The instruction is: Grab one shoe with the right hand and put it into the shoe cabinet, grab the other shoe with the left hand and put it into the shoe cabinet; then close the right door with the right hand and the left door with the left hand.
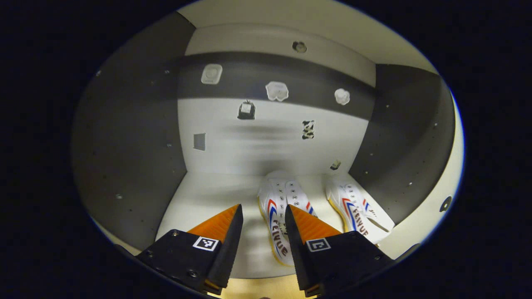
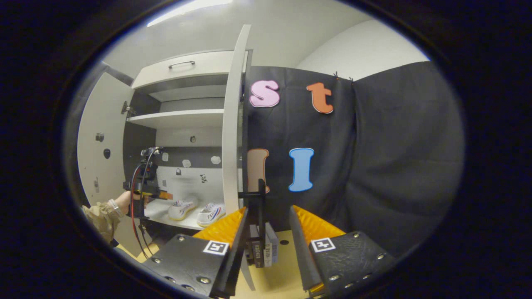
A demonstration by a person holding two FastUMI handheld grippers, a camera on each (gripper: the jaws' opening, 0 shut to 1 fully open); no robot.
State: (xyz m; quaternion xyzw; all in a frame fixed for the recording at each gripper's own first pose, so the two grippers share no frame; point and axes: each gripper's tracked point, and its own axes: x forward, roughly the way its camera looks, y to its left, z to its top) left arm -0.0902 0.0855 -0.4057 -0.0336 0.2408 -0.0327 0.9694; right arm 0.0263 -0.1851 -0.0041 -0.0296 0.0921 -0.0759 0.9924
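Two white shoes with red and blue stripes stand side by side on the cabinet's lower shelf [image 1: 208, 199]. In the left gripper view, one shoe [image 1: 277, 224] lies just beyond my left gripper [image 1: 263, 206], which is open and holds nothing; the other shoe [image 1: 357, 211] sits to its right by the dark side wall. The right gripper view shows both shoes [image 2: 183, 209] [image 2: 212, 212] inside the open cabinet, with the left gripper [image 2: 168, 195] held by a hand at the shelf's front. My right gripper [image 2: 268, 208] is open and empty, just right of the right door's edge [image 2: 232, 124].
The left door [image 2: 99, 141] stands swung wide open. An upper shelf [image 2: 178, 118] and a drawer [image 2: 183, 70] sit above the shoes. A black stand with small boxes [image 2: 261, 245] rises from the wooden floor between the right fingers. Small fittings dot the cabinet's back wall [image 1: 274, 137].
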